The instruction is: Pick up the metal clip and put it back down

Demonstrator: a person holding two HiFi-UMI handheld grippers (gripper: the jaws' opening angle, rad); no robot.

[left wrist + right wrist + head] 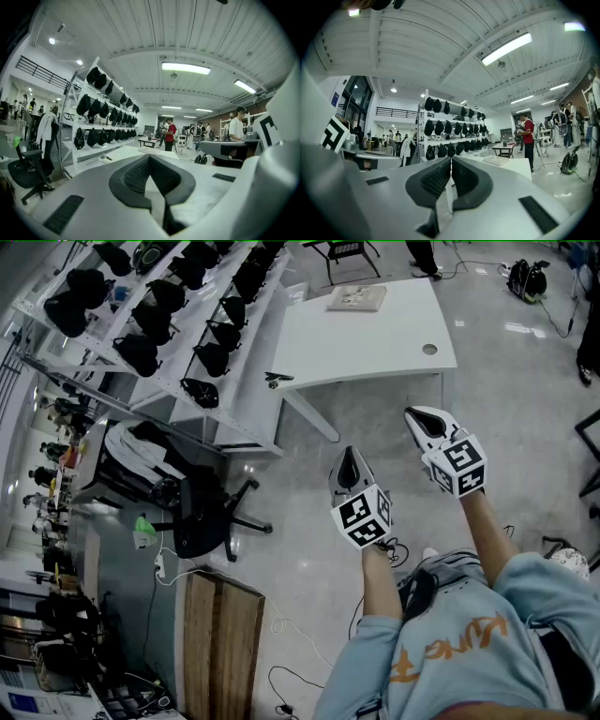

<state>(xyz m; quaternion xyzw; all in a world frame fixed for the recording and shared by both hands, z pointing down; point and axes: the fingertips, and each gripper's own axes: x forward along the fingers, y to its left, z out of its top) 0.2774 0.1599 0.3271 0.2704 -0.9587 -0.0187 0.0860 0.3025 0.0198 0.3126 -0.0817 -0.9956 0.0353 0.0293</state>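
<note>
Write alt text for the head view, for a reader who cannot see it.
A person in a light blue top holds the left tongs and right tongs, both shut and empty, out over the floor short of a white table. A metal clip lies at the table's left corner, untouched.

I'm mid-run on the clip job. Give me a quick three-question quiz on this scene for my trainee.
1. True or false: the metal clip lies on the white table.
2. Pick one: the right gripper has its fingers A) shut on the clip, B) shut with nothing between them, C) wide open.
3. Fill in: in the head view, the left gripper is not over the table but over the ____.
Key: 1 true; 2 B; 3 floor.
</note>
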